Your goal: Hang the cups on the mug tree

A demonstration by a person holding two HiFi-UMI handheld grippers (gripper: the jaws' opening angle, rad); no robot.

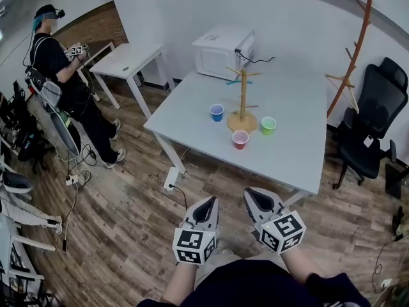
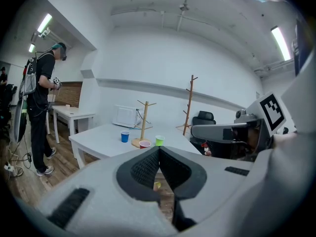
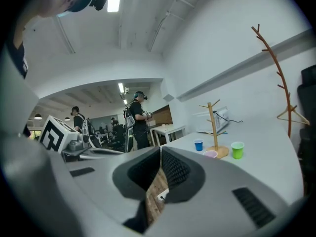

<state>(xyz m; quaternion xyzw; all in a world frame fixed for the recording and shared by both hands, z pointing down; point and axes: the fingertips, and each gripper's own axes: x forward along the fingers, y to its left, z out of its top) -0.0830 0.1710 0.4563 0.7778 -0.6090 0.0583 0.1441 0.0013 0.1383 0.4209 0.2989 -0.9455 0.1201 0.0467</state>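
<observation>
Head view: the left gripper [image 1: 207,201] and right gripper [image 1: 253,194] are side by side at the near edge over the wood floor [image 1: 128,190]. Both have their jaws pressed together and carry nothing. The white table [image 1: 300,107] is well ahead of them. The mug tree [image 1: 242,98] stands upright near its middle, with the blue cup [image 1: 216,112] to its left, the pink cup [image 1: 240,139] on its near side and the green cup [image 1: 268,125] to its right. All three cups stand mouth up. No cup is hung, so the step in hand looks like the approach.
To do it well, I'd close in on the table first, spread one gripper's jaws before reaching, and take the pink cup by its rim, since it is nearest. Keep clear of the tree base, which the cups sit just beside.
The cups are too small to tell whether they have handles. The coat rack [image 1: 358,43] is cut off at the top.

Left gripper view: the pads meet with nothing between them. The tree [image 2: 144,120] and cups show far off above the jaw tips. The pink cup [image 2: 144,143] is partly cut by the jaw housing, and the table's near side is hidden.

Right gripper view: the jaws are together and empty, with floor showing through the gap below. The tree [image 3: 213,125] is far right, the green cup [image 3: 237,149] is in clear sight, and the pink cup [image 3: 211,154] is half hidden behind the gripper body. Peg count is hard to make out.
</observation>
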